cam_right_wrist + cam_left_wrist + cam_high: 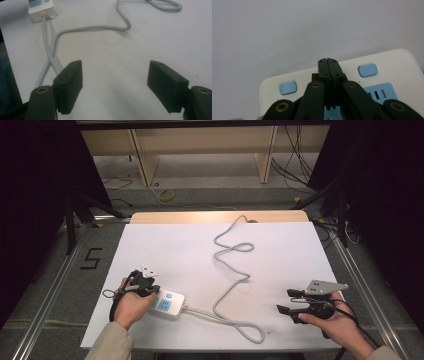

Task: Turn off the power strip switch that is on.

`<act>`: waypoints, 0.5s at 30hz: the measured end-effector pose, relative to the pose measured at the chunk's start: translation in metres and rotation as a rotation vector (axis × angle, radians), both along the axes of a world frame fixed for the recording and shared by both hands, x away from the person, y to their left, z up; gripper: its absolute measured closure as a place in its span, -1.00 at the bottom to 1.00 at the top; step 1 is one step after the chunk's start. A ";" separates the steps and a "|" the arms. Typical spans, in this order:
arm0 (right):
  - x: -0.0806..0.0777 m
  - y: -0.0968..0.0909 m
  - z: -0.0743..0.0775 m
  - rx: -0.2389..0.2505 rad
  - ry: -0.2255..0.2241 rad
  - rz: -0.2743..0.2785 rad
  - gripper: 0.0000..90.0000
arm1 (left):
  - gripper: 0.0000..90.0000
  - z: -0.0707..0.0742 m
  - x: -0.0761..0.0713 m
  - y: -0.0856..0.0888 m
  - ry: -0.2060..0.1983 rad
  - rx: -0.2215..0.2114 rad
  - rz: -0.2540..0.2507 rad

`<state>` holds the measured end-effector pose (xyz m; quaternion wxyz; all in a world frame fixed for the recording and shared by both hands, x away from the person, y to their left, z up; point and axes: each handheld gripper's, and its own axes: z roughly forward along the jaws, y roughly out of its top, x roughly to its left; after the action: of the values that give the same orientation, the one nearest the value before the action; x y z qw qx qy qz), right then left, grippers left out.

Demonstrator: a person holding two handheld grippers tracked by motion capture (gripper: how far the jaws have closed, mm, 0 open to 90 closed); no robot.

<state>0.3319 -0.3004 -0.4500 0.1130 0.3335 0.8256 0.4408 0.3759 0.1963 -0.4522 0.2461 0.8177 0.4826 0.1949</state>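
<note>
At the left of the white table (280,250), near its front edge, lies a white power strip (167,304) with pale blue sockets and buttons, and the left gripper (145,287) hangs directly over it. In the left gripper view its jaws stand pressed together, with nothing caught between them, the joined tip (328,62) poised above the strip's top face between two blue buttons (287,87); whether the tip actually touches the plastic cannot be told. The left hand (131,306) comes in from the bottom edge, forearm angled up toward the strip, with the gripper tipped downward. The strip is probably a light, rigid plastic block with a smooth, somewhat slippery shell, so it would slide under a sideways push; it is best taken across its narrow sides, or pinned flat from above while a button is pressed. Its grey cord (227,292) leaves the right end and snakes in loose loops across the middle of the table toward the far edge; it looks limp yet springy, likely to drag and tug the strip if pulled. At the right, well apart from both, the right gripper (292,302) rests low near the front edge, pointing left, held in the right hand (336,322). Its jaws gape wide over bare table, holding nothing, with the cord (87,28) lying beyond them.
</note>
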 end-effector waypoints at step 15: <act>0.001 0.000 0.000 -0.004 0.002 0.002 -0.36 | 1.00 0.003 0.005 0.002 0.051 -0.017 0.008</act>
<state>0.3325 -0.3003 -0.4502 0.1123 0.3331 0.8268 0.4390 0.3809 0.1987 -0.4495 0.2400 0.8183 0.4935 0.1709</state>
